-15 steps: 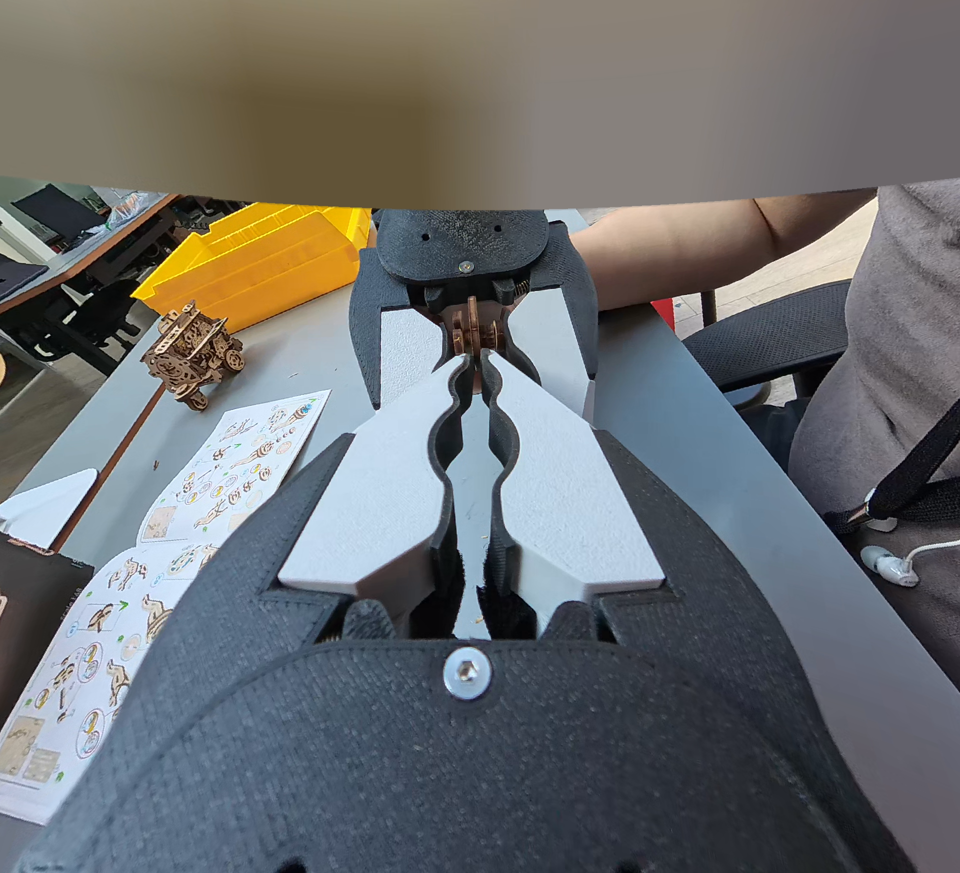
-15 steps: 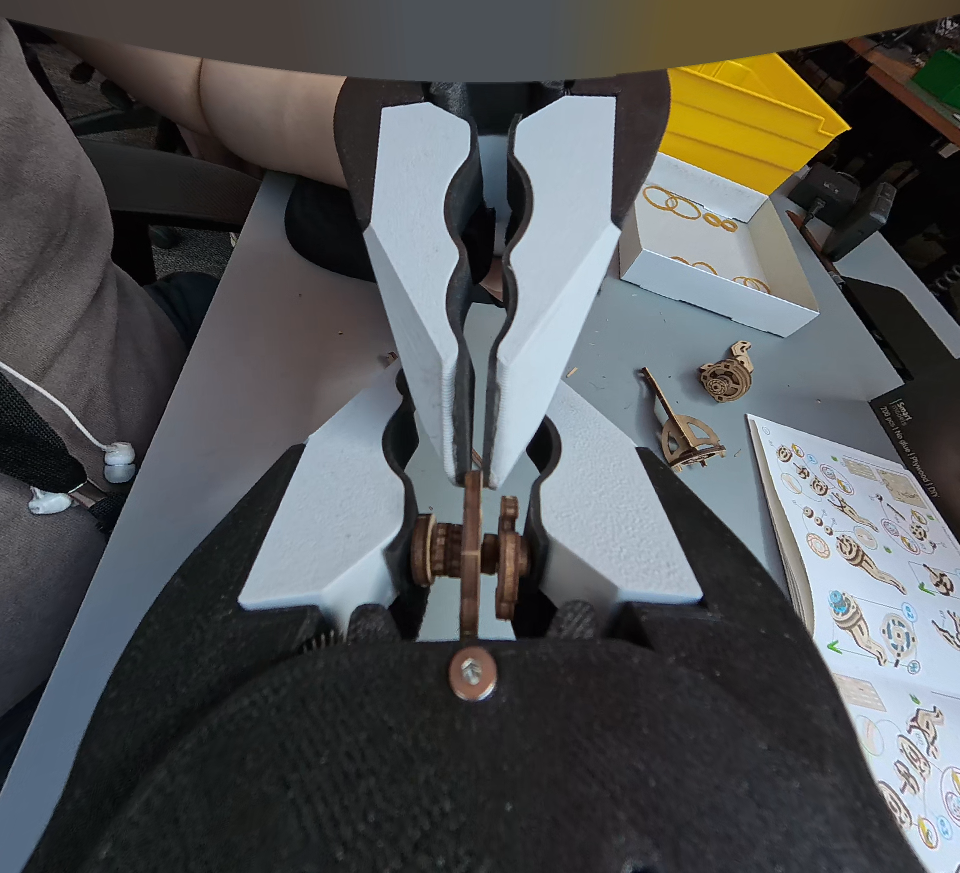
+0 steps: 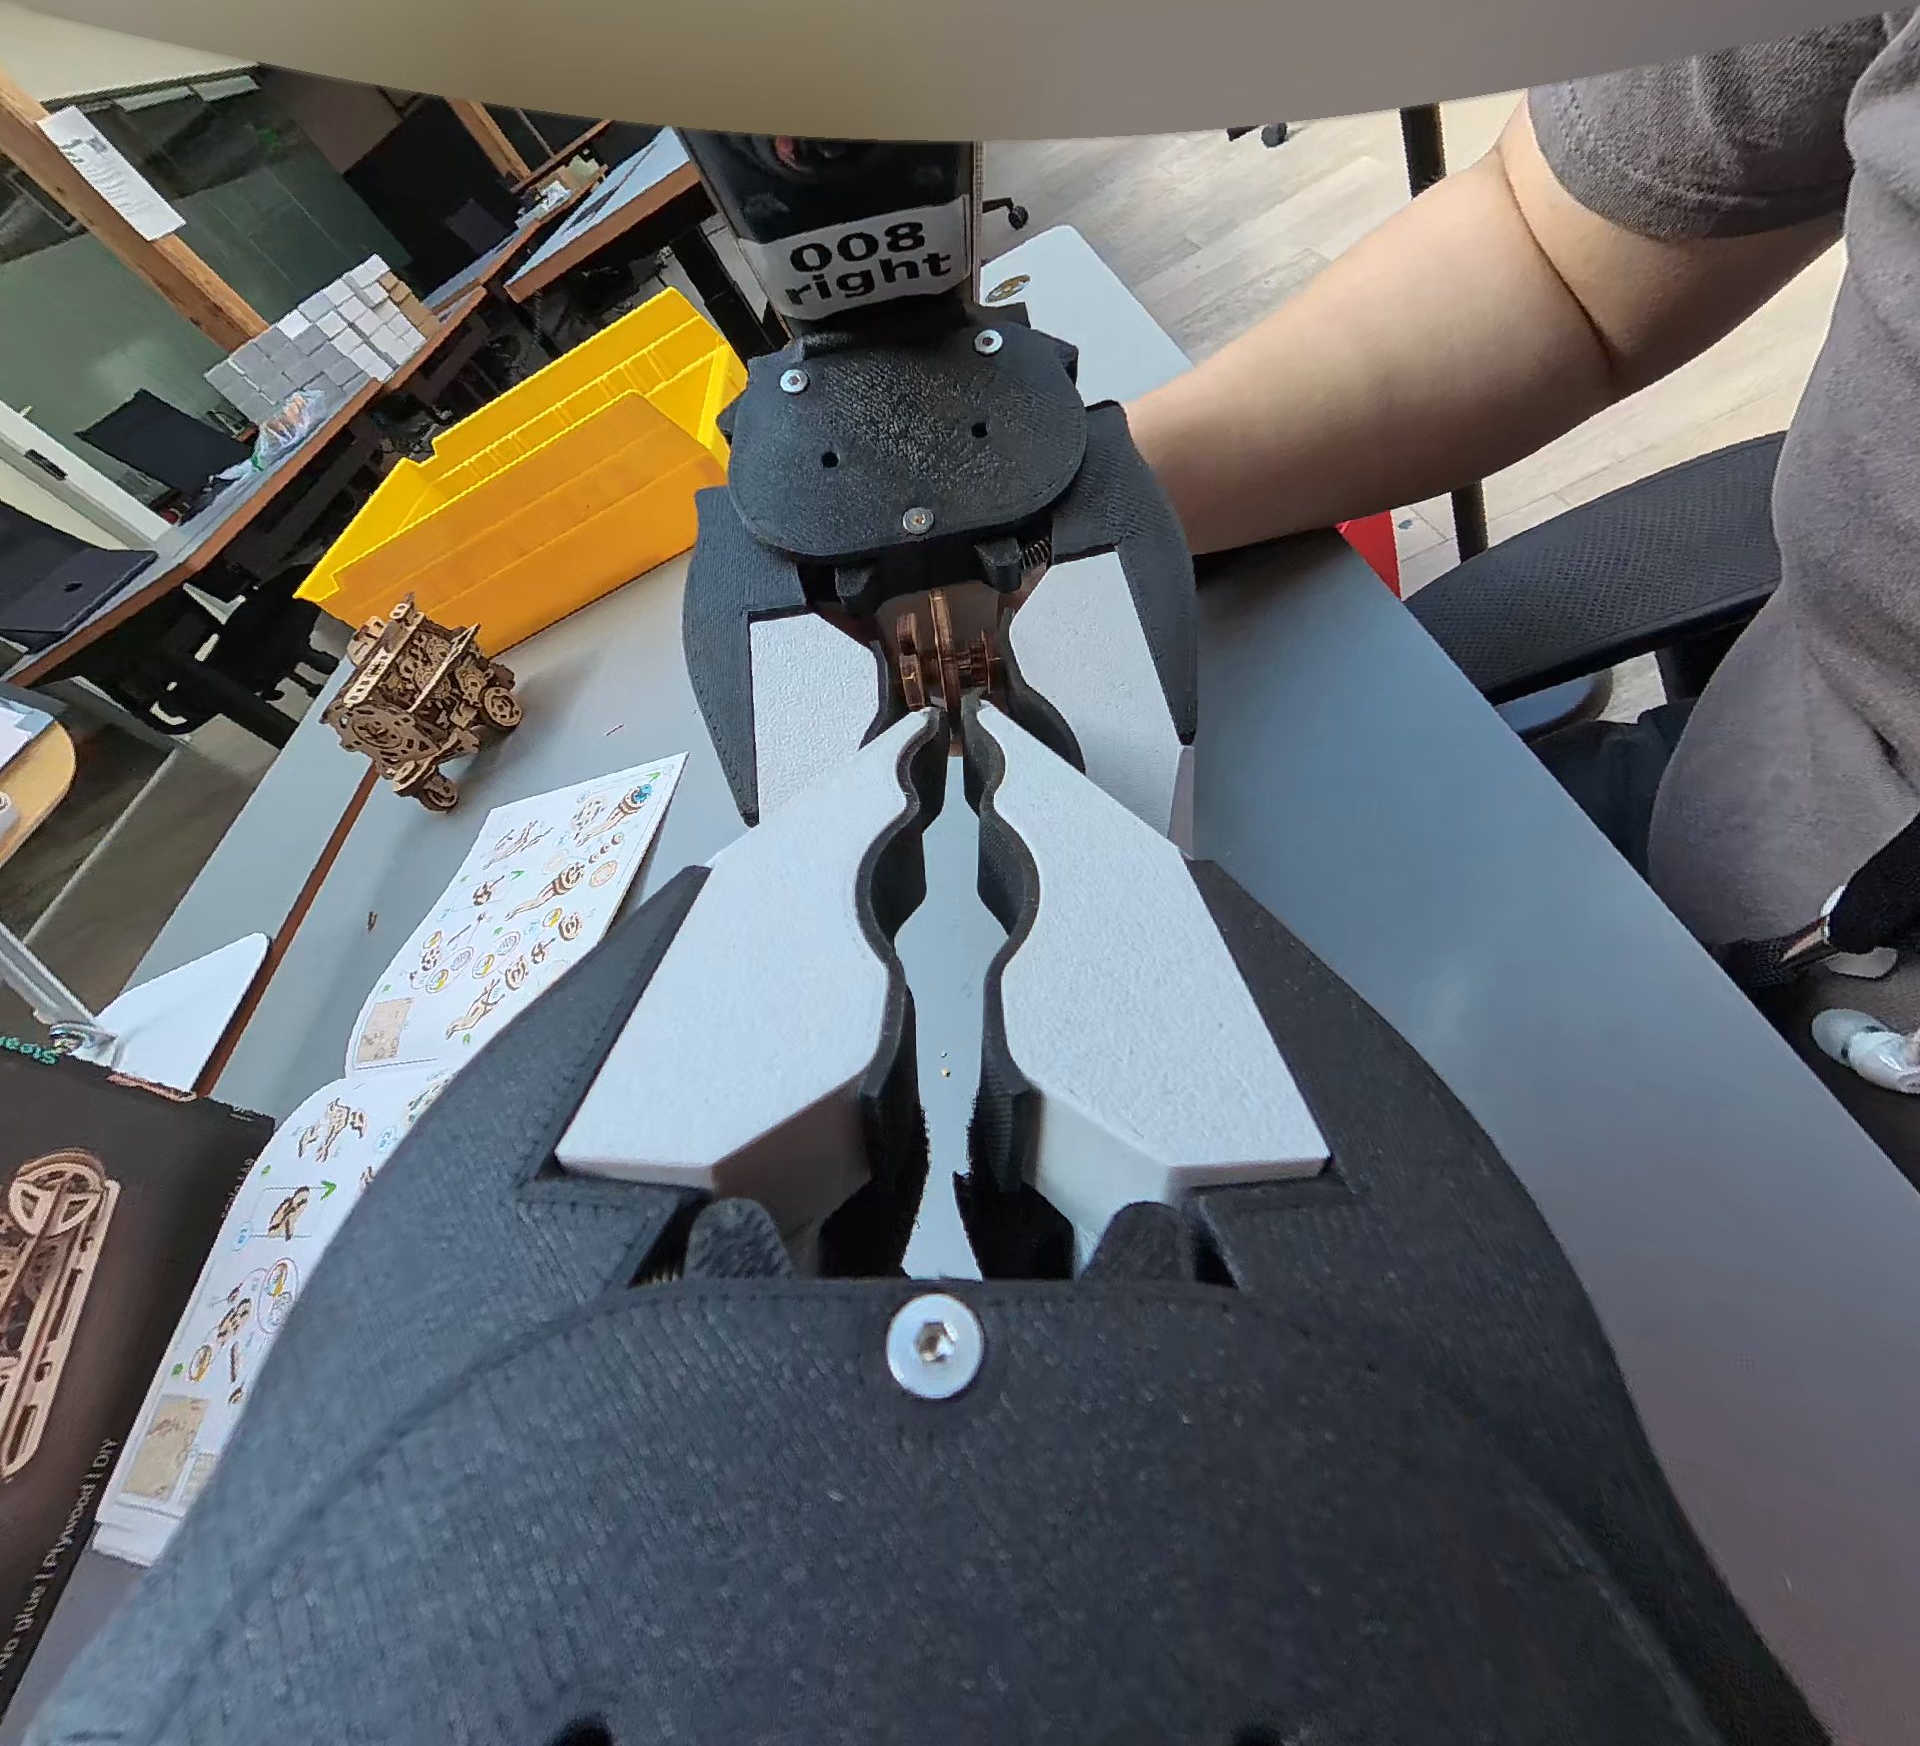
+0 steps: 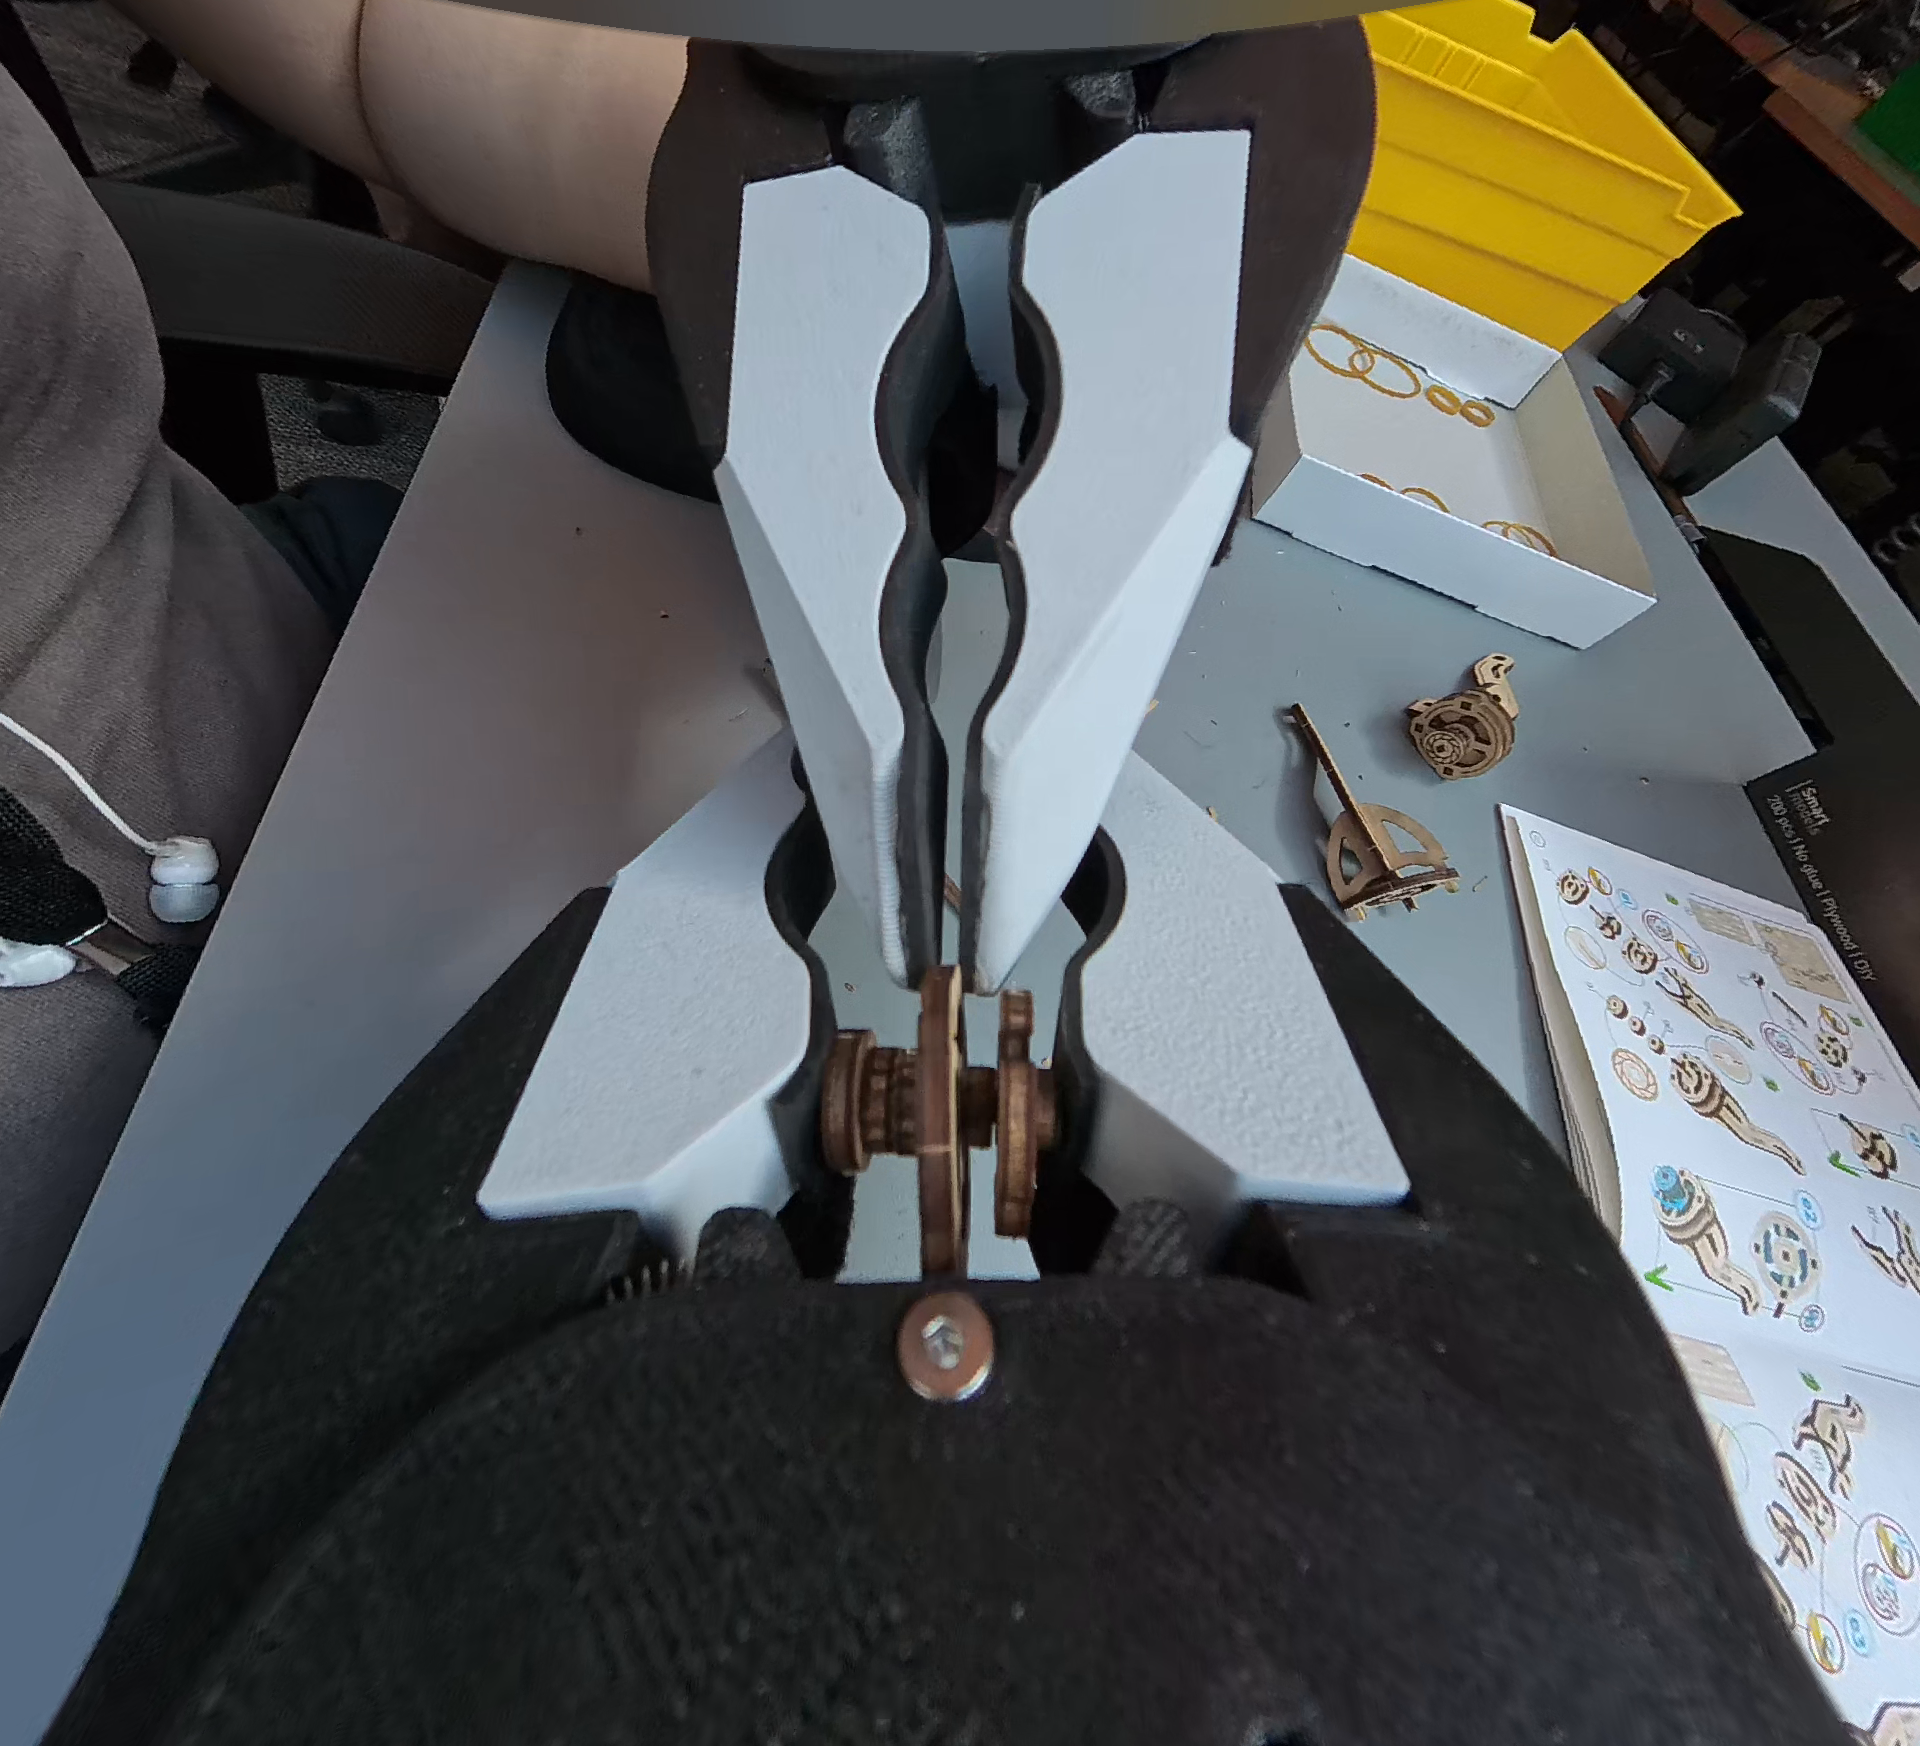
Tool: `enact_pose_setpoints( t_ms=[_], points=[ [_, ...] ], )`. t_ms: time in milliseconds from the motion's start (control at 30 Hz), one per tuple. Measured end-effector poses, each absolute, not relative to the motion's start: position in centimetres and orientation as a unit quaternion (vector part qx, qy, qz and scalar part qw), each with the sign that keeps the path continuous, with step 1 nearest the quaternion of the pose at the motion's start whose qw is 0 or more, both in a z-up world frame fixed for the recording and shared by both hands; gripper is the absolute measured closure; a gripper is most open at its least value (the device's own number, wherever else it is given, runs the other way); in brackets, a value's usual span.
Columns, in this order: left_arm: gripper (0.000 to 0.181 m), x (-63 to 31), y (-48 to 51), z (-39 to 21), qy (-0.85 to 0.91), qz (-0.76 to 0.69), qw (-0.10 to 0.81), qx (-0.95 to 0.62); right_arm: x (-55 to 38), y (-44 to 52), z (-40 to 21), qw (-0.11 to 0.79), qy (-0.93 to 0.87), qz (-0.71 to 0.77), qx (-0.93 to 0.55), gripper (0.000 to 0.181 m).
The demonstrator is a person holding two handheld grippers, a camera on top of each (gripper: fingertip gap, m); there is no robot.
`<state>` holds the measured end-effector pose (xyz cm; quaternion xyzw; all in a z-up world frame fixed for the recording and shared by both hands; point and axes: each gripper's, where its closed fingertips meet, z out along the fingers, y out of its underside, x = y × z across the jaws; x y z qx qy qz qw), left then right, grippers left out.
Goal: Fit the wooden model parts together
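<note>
On the grey bench [image 4: 499,657], the right gripper [image 4: 940,927] clamps a half-built wheel assembly [image 4: 940,1104]; the left gripper [image 3: 948,720] pinches its middle disc, unseated.

— What sort of place is this?
— An office-like workshop: rows of wood-edged desks [image 3: 582,231], dark monitors [image 3: 156,449], an office chair [image 3: 1621,553], stacked yellow bins [image 3: 540,501] on a grey table [image 3: 1455,865].
</note>
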<state>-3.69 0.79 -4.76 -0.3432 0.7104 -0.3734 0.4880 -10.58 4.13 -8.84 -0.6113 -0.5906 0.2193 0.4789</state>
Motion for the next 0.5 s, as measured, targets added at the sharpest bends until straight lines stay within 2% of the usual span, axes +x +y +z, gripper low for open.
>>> enact_pose_setpoints(
  t_ms=[500],
  points=[
    [0.181,-3.96,0.65,-5.21,0.723,-0.36,0.494,-0.322,-10.51,4.45,-9.53,0.488,-0.605,0.179,-0.603,0.143]
  ],
)
